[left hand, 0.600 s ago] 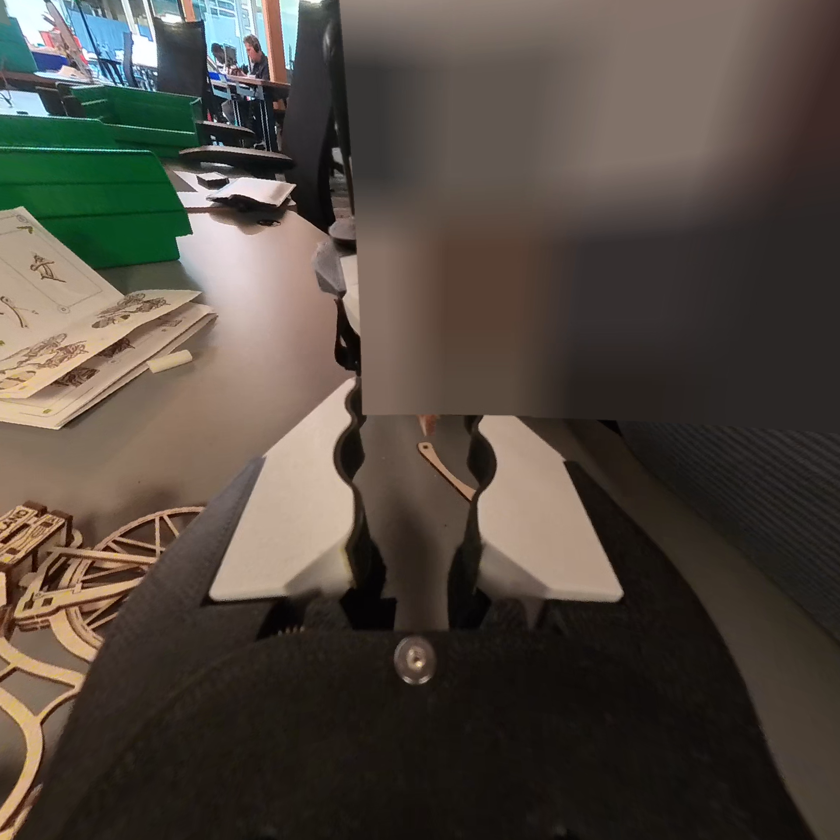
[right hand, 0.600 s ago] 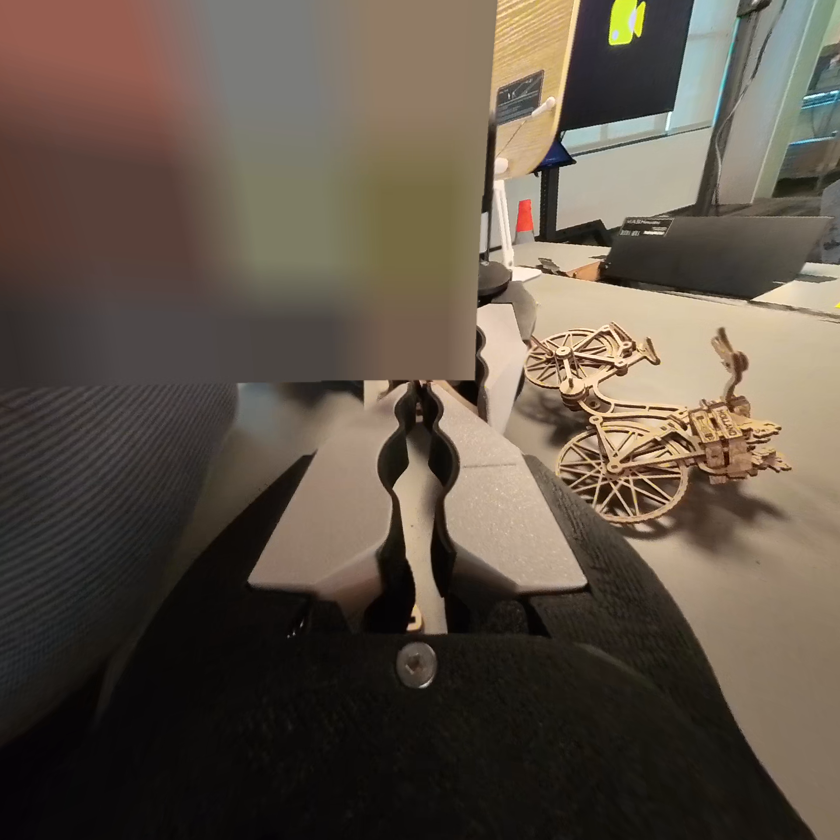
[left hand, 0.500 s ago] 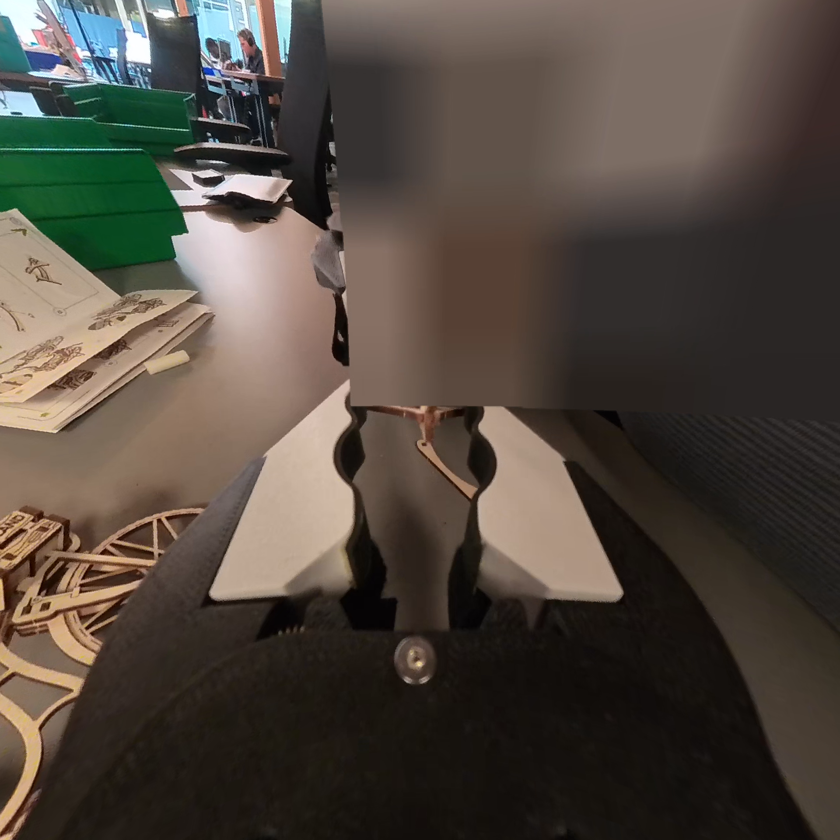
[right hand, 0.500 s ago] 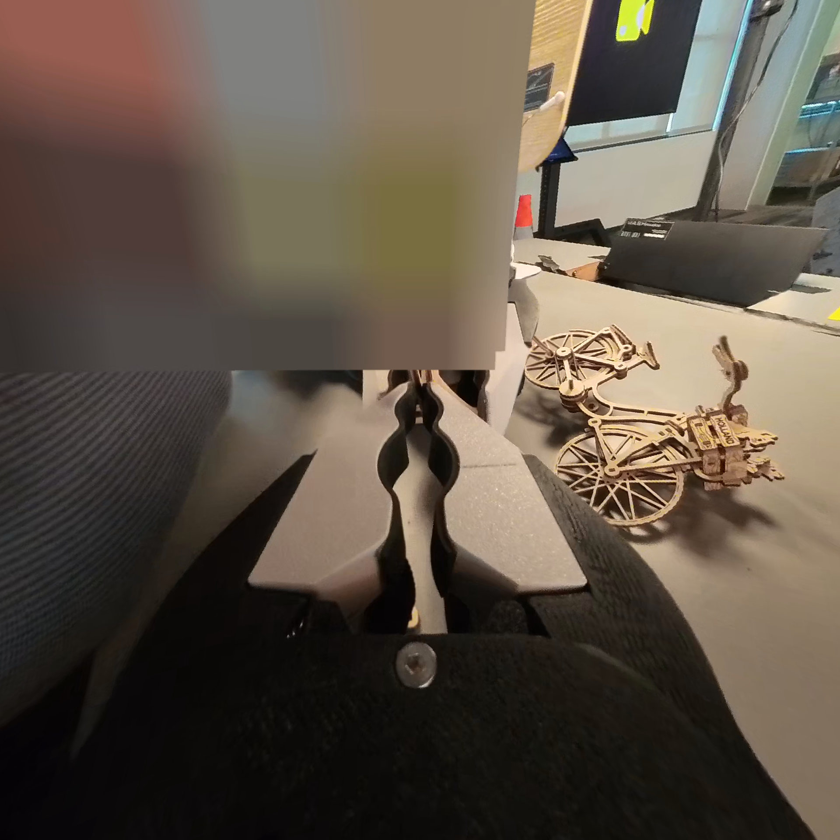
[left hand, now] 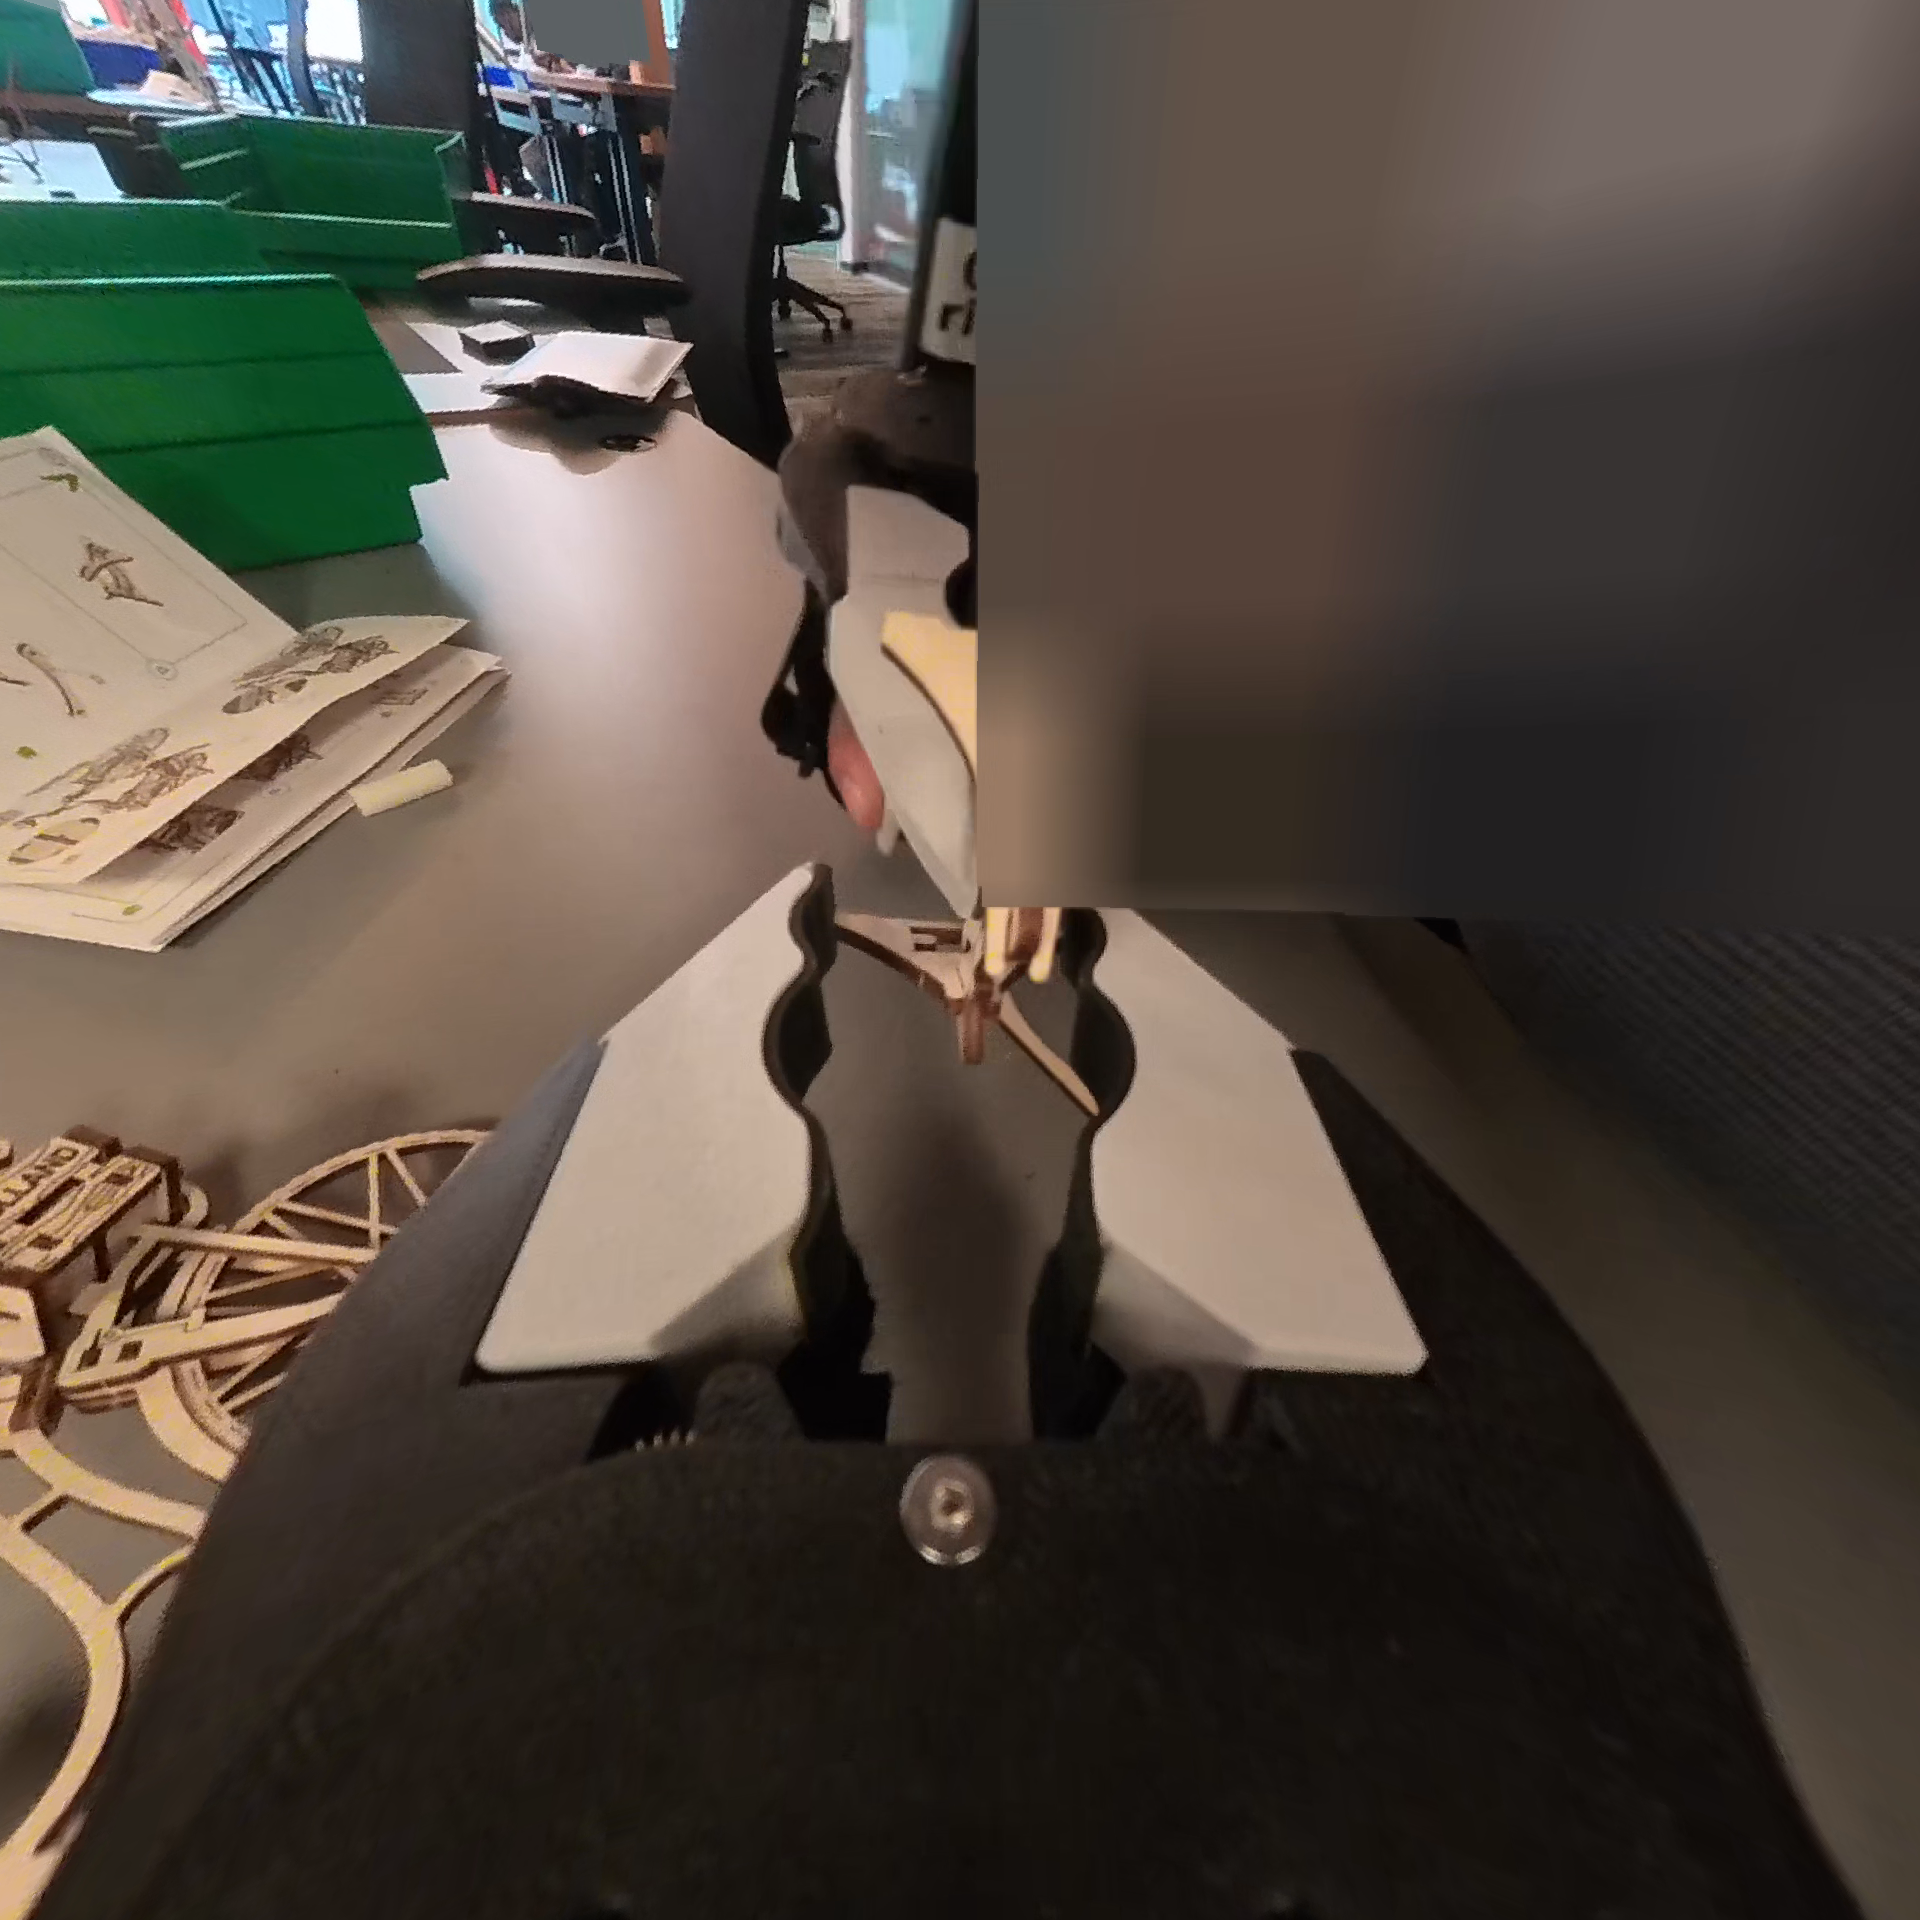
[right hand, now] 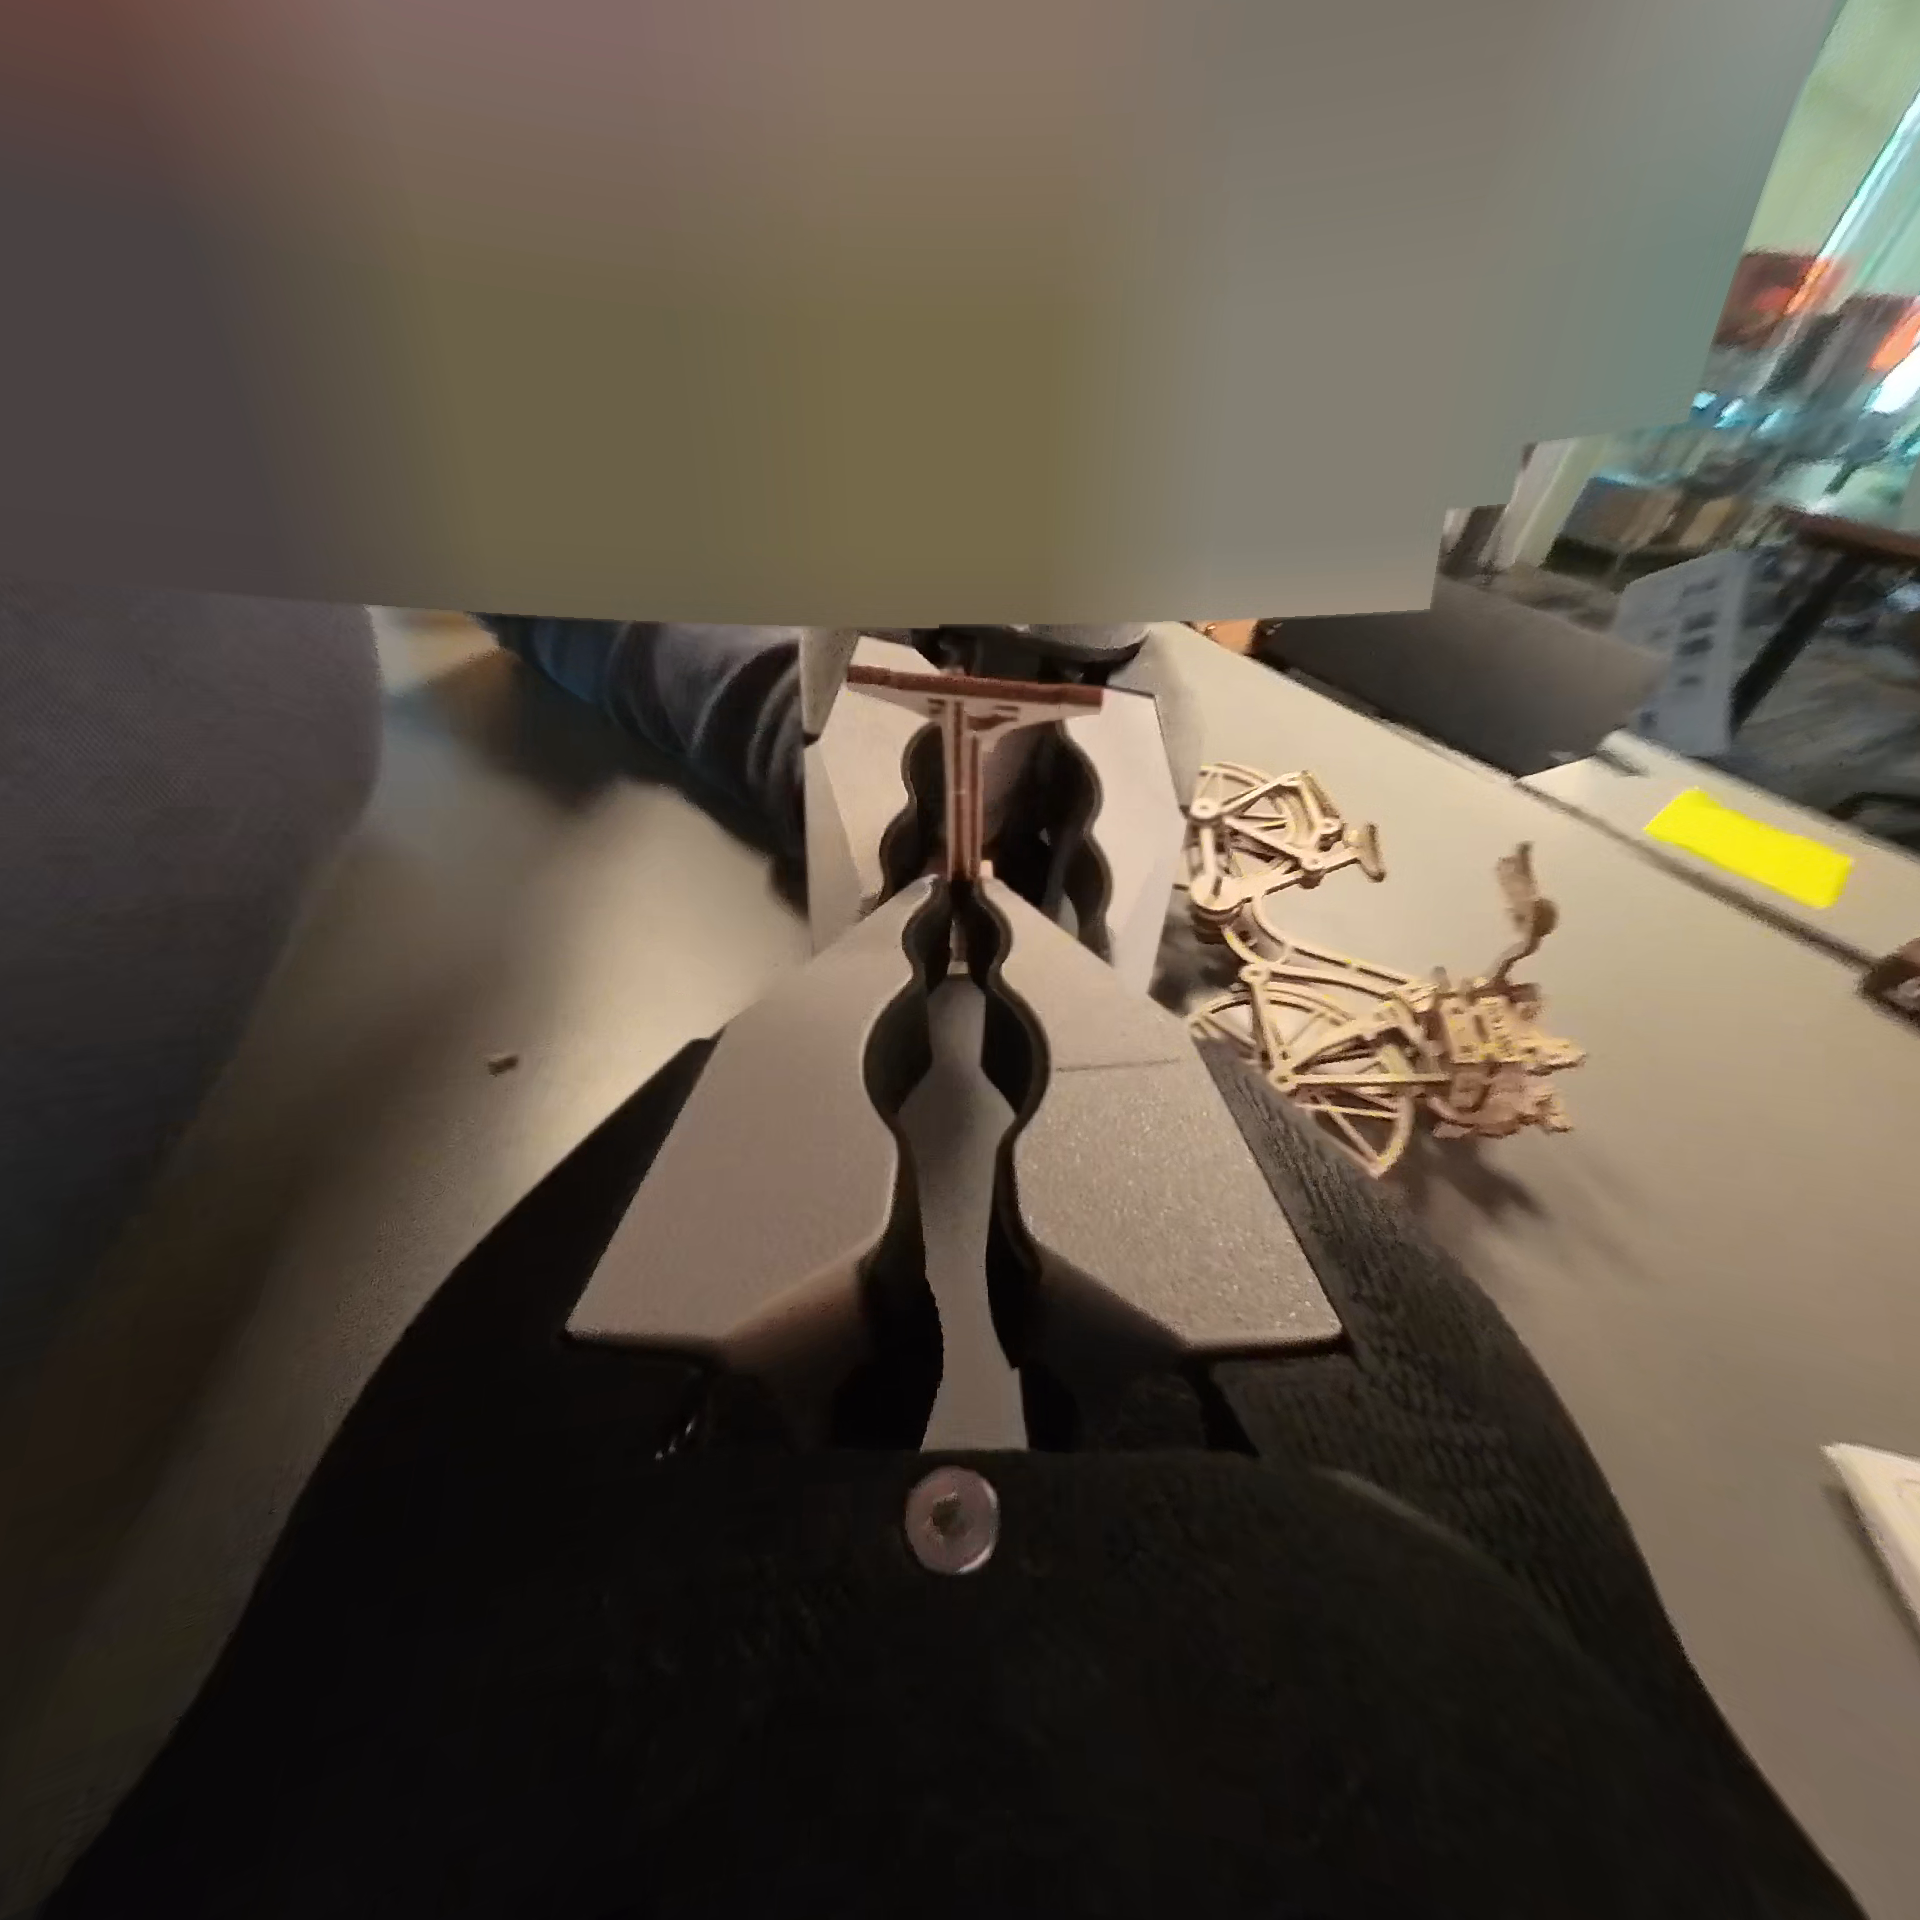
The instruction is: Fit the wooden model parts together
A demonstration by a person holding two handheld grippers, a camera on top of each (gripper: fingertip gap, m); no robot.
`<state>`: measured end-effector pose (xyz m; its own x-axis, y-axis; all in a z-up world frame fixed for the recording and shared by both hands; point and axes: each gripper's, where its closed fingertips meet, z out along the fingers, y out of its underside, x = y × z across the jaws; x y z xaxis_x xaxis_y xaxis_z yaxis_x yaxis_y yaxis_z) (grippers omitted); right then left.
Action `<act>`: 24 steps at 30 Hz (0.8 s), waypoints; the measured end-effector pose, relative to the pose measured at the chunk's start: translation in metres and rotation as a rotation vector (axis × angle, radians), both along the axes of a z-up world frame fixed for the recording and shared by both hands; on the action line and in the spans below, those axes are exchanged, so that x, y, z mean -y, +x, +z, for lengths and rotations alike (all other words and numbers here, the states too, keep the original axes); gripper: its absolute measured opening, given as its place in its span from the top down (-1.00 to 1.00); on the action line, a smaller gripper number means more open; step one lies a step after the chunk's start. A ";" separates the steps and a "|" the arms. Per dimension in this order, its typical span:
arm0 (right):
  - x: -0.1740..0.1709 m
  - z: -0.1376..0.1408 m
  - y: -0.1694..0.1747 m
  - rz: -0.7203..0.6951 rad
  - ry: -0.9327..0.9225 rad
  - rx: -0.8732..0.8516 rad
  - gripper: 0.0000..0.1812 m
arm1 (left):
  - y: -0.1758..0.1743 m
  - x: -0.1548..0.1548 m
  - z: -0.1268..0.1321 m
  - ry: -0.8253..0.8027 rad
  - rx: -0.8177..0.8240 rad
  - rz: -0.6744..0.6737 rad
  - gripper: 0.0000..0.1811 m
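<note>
Hold the right gripper [right hand: 951,888], jaws pinched shut on the stem of the thin T-shaped wooden part [right hand: 961,769], steady above the surface [right hand: 582,987]. Guide the crossbar squarely between the wide-open jaws of the left gripper [left hand: 948,914] before closing gently. Flat laser-cut plywood, pale with dark burnt edges, probably brittle under twist; half-built spoked wooden bicycle [right hand: 1351,997] lying close by on matte grey.
</note>
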<state>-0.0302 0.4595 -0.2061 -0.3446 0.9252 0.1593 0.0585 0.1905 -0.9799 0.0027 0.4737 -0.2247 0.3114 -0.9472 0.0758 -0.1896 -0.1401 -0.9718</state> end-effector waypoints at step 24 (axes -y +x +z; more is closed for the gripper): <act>-0.047 0.014 -0.017 -0.388 0.133 -0.137 1.00 | -0.022 -0.027 0.007 -0.354 0.269 0.218 0.90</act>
<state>-0.0476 0.5068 -0.1922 0.0570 0.9502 0.3063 0.0222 0.3055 -0.9519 -0.0195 0.5003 -0.2174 0.4251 -0.7637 0.4859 0.1317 -0.4789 -0.8679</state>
